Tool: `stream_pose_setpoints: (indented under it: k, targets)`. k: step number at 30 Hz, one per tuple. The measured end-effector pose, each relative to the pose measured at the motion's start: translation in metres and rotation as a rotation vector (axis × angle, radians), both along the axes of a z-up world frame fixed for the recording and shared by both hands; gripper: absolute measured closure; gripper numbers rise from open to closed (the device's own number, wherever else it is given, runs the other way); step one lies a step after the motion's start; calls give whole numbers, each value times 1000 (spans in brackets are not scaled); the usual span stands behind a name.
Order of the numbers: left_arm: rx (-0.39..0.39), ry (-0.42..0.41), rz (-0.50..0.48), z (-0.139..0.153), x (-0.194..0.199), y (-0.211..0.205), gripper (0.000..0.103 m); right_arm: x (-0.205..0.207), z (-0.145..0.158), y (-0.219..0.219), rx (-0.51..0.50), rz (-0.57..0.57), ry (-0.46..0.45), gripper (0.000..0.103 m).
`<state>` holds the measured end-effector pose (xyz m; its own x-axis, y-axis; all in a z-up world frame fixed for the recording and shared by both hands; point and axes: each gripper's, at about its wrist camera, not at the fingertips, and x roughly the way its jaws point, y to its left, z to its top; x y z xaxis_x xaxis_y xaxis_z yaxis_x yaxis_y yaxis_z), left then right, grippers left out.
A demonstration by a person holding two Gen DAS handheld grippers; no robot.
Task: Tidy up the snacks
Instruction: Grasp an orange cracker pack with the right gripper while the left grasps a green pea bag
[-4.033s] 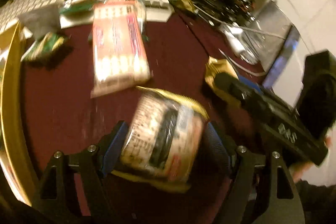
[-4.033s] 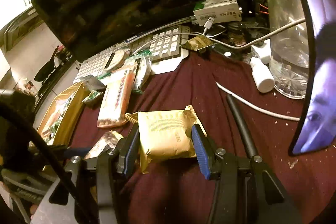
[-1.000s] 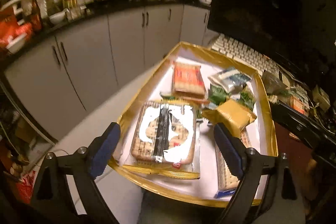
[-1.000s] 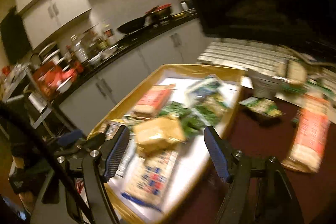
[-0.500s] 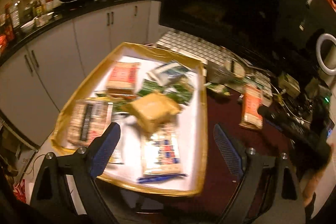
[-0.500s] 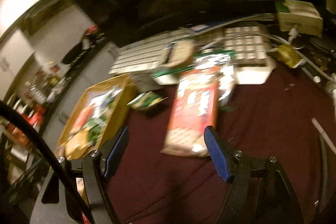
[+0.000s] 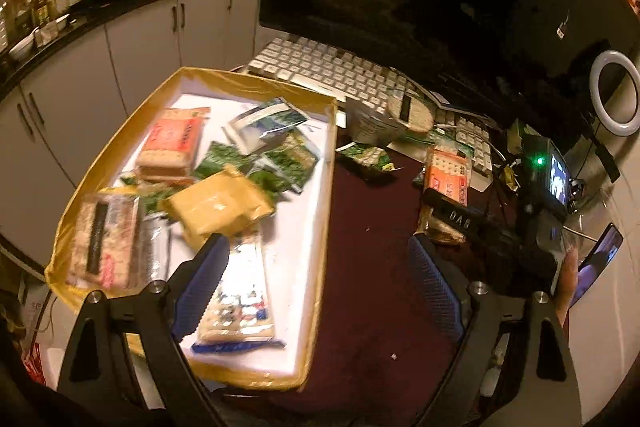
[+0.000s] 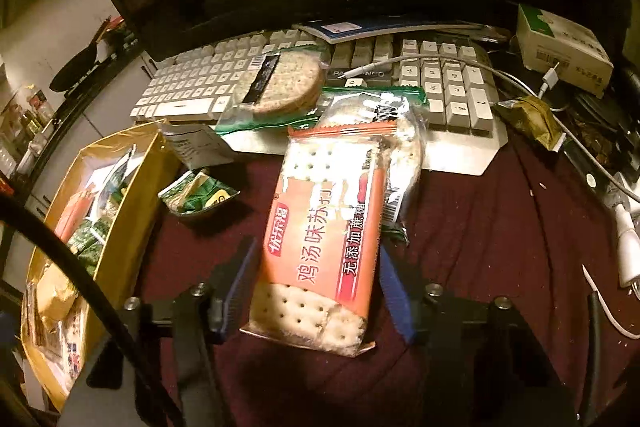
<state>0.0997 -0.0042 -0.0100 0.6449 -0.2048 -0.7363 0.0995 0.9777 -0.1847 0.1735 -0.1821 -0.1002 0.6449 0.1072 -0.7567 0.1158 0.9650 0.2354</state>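
An orange soda-cracker pack [image 8: 320, 247] lies on the dark red cloth, its far end resting on a clear-wrapped pack [image 8: 384, 123]. My right gripper [image 8: 318, 287] straddles the near end; its jaws are closing, and the blue pads [image 8: 394, 291] stand just beside the pack's edges. From the left wrist view the right gripper [image 7: 452, 217] is a black bar over that same pack [image 7: 446, 175]. My left gripper [image 7: 320, 287] hangs open and empty over the right rim of the gold tray [image 7: 326, 211], which holds a yellow pack [image 7: 218, 207] and several others.
A round cracker pack [image 8: 284, 83] lies on the white keyboard [image 8: 440, 83]. A small green packet [image 8: 198, 195] and a grey sachet [image 8: 196, 143] sit beside the tray [image 8: 132, 179]. Behind are a monitor, a white box [image 8: 560, 47], cables and a gold wrapper [image 8: 528, 119].
The two packs held earlier now lie in the tray. My right gripper has swung from over the tray to the orange cracker pack and narrowed around it. The left view has shifted right.
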Motion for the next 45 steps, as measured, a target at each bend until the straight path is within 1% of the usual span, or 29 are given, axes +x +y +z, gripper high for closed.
stream_pose_setpoints:
  k: [2,6,8,13,17,20,23,26,29,32,33,35,37,38,39,41,42,43,44,45]
  targets:
    - [22,9,-12,0,9,-8,13,-9,0,-6,12,3,-5,47]
    - [36,37,-57,1,32,-28,13,-33,-2,-24,75,11,-13,48]
    - [61,61,-81,-3,45,-42,13,-41,-1,-27,94,13,-30,48]
    - [89,139,-103,-16,80,-80,13,-65,-6,-48,176,-13,-73,48]
    - [146,194,-63,-24,122,-113,13,-71,-10,-49,180,-16,-92,48]
    - [199,248,-35,-35,150,-129,13,-72,-16,-45,191,3,-83,48]
    - [233,279,7,-44,164,-135,19,-73,-13,-42,186,23,-99,48]
    - [247,307,25,-52,169,-137,19,-73,-14,-46,213,17,-92,48]
    - [244,337,45,-60,169,-138,21,-73,-15,-50,232,5,-94,48]
    - [246,371,60,-70,170,-140,21,-72,-16,-51,237,1,-96,48]
    - [245,382,62,-73,171,-141,23,-72,-16,-51,237,1,-96,48]
    - [230,392,82,-79,176,-138,26,-74,-15,-53,240,0,-97,49]
    - [215,374,102,-80,178,-134,27,-74,-15,-53,241,-1,-97,49]
    - [218,360,101,-79,176,-133,35,-74,-15,-53,241,-1,-98,49]
    - [208,359,93,-78,175,-131,50,-74,-15,-53,242,-2,-98,49]
    - [196,357,81,-76,168,-127,54,-75,-15,-53,243,-2,-98,49]
    - [200,337,81,-74,163,-124,61,-75,-16,-53,242,-2,-98,49]
    - [189,329,67,-72,156,-122,61,-75,-16,-54,242,-2,-99,49]
    - [160,325,49,-71,149,-118,61,-75,-16,-54,243,-2,-99,49]
    - [139,323,27,-69,138,-114,64,-75,-16,-54,242,-4,-100,49]
